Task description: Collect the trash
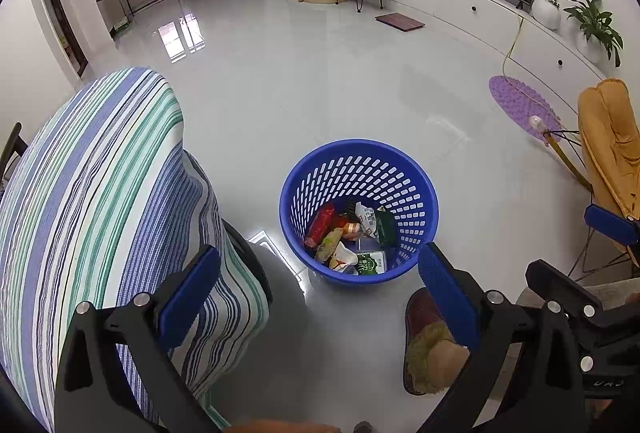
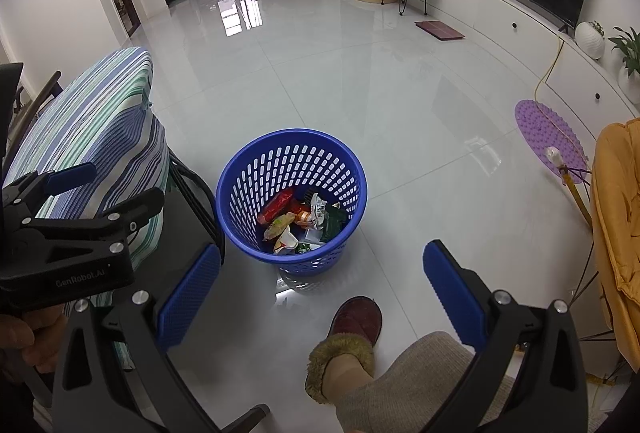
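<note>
Blue basket (image 1: 358, 211) already holds the wrappers (image 1: 347, 239); your left gripper (image 1: 320, 297) and right gripper (image 2: 322, 295) hang spread and empty. No trash visible on the floor (image 2: 360, 73).

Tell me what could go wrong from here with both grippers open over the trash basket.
1. The blue basket stands free on glossy tile with a slippered foot close by; a step forward could kick it over and spill the wrappers.
2. The left gripper and right gripper hang close together, so they could knock against each other.
3. A yellow cord crosses the floor at the right, a possible trip hazard.
</note>
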